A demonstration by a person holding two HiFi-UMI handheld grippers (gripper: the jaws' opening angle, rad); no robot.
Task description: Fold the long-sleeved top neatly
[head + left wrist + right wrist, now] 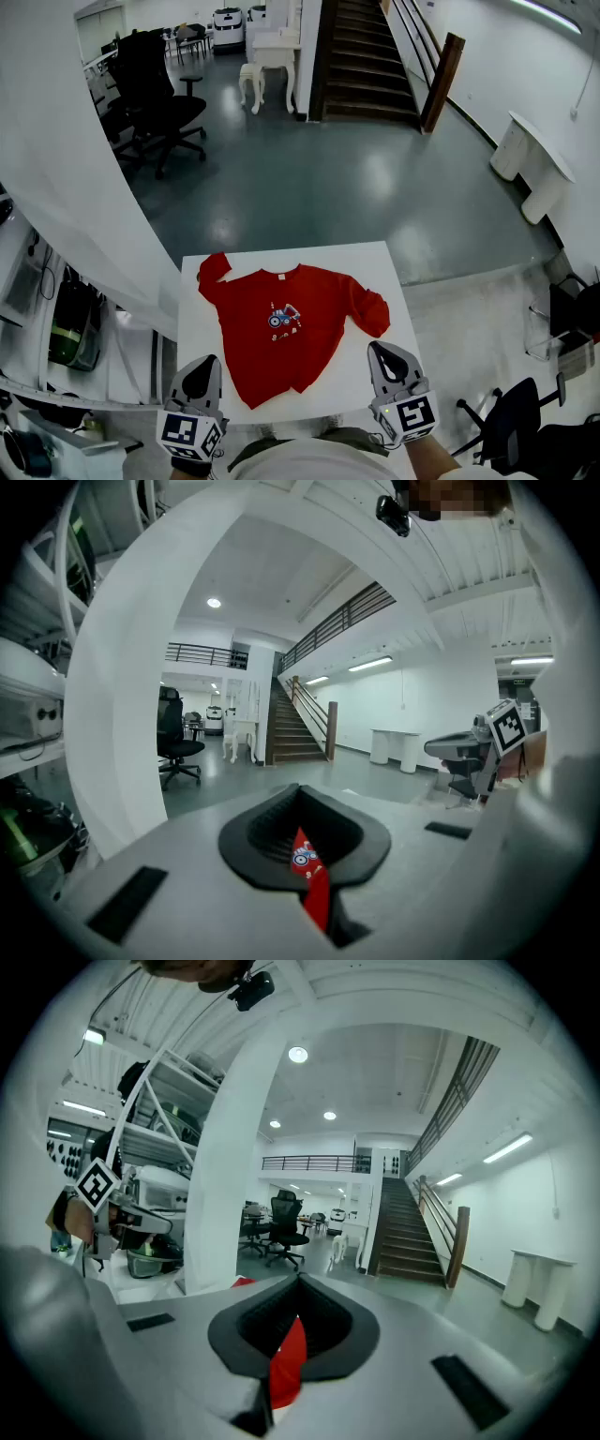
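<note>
White table (382, 281) stands on a glossy dark floor, and its near edge lies just below the head camera. At that edge the left gripper (202, 367) and the right gripper (386, 356) hang side by side, well apart, each pointing across the table and tipped slightly down. Both have their jaws pressed together with nothing pinched between them. In the left gripper view (302, 799) and the right gripper view (300, 1286), only a thin red sliver of cloth shows past the closed black pads.

Between the two grippers and just beyond them, the red long-sleeved top (291, 347) lies flat on the table, front up, with its hem toward the person and its collar at the far side. A small blue tractor print (283, 319) sits on the chest. The sleeve at the picture's left is bent up toward the far corner, and the other is bunched beside the body.

Past the table the floor (309, 178) runs to a dark staircase (366, 56). A black office chair (155, 89) stands at the far left behind a white curved pillar (56, 169).
</note>
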